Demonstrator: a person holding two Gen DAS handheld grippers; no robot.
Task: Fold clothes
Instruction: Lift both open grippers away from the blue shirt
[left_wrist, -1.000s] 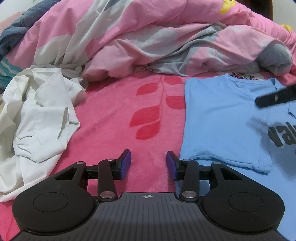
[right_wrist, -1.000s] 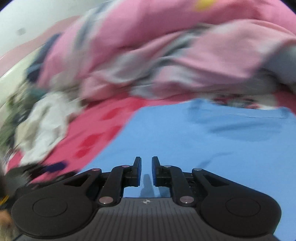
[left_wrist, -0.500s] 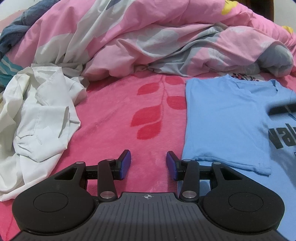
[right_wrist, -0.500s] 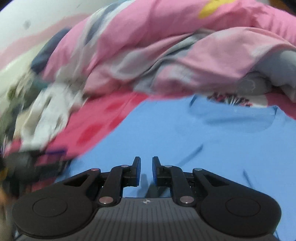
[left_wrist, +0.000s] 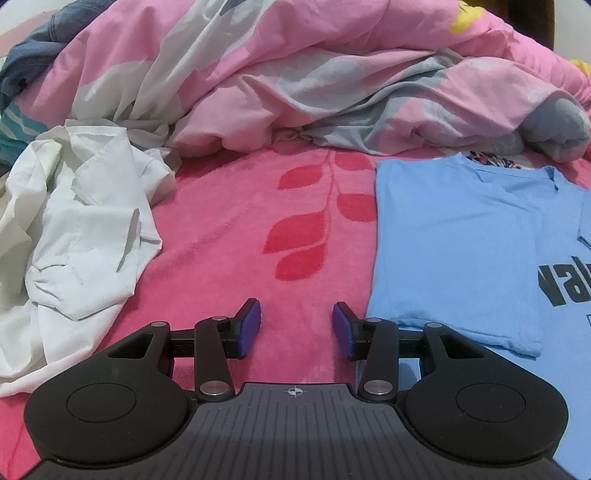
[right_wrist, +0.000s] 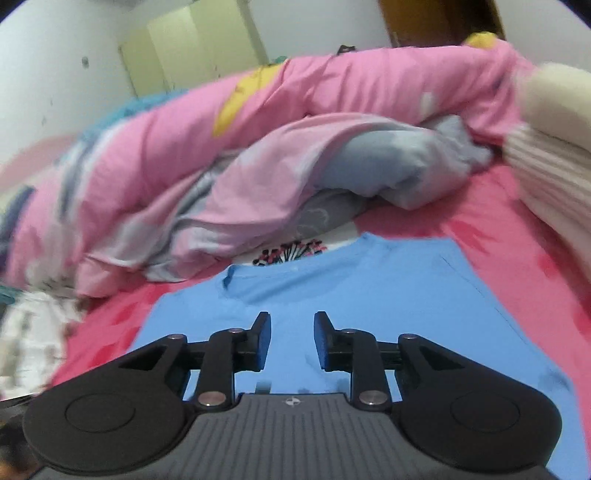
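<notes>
Two grippers fill the bottom of their own views. The left gripper (left_wrist: 297, 326) has its blue-padded fingers spread wide with nothing between them, low over the pink bed cover (left_wrist: 229, 236); its right finger sits just at the edge of the blue T-shirt (left_wrist: 450, 243). The right gripper (right_wrist: 291, 340) is parted more narrowly, also holding nothing, and hangs over the same blue T-shirt (right_wrist: 332, 291), whether touching it cannot be told.

In the left wrist view the shirt lies flat at the right of the frame, a sleeve folded in over the body, dark lettering cut off at the right edge, neckline toward the top. Red leaf prints (left_wrist: 314, 221) mark the cover at centre frame. A crumpled white shirt (left_wrist: 74, 236) lies at the left, well apart from the blue one. Behind both, a pink and grey quilt (left_wrist: 295, 74) is heaped across the top; denim (left_wrist: 40, 48) shows at the upper left corner.

The right wrist view is blurred; a cream ribbed cushion (right_wrist: 554, 155) sits at its right edge.
</notes>
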